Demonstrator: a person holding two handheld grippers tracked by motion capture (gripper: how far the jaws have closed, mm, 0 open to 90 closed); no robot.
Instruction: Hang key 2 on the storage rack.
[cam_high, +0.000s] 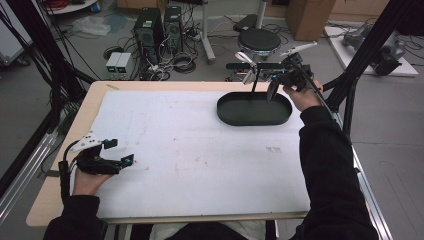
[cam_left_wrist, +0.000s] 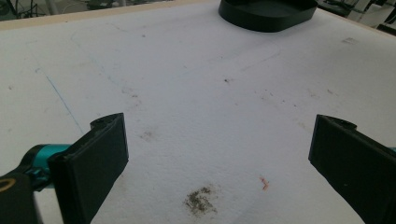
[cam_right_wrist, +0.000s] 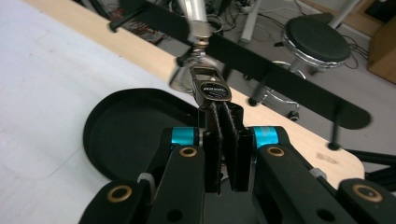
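Right gripper: clenched on the flat tail end of a metal utensil, jaws pressed tight with the strip of handle between them. Utensil position: over the far rim of the black oval tray, just in front of the black rack with pegs, at the table's far right corner. Working end blurred; cannot tell whether spoon or scoop.

Left gripper: released, jaws wide apart, nothing between them, hovering low over the white table cover at the near left, well apart from the tray.

Handling judgement: polished steel, rigid, not fragile, likely moderate in weight with most of it at the far end. Smooth surface likely slippery, and a grip this far out leaves room to pivot. Better hold judged to be the flat labelled tab, pads across its broad faces, squeezed firmly.
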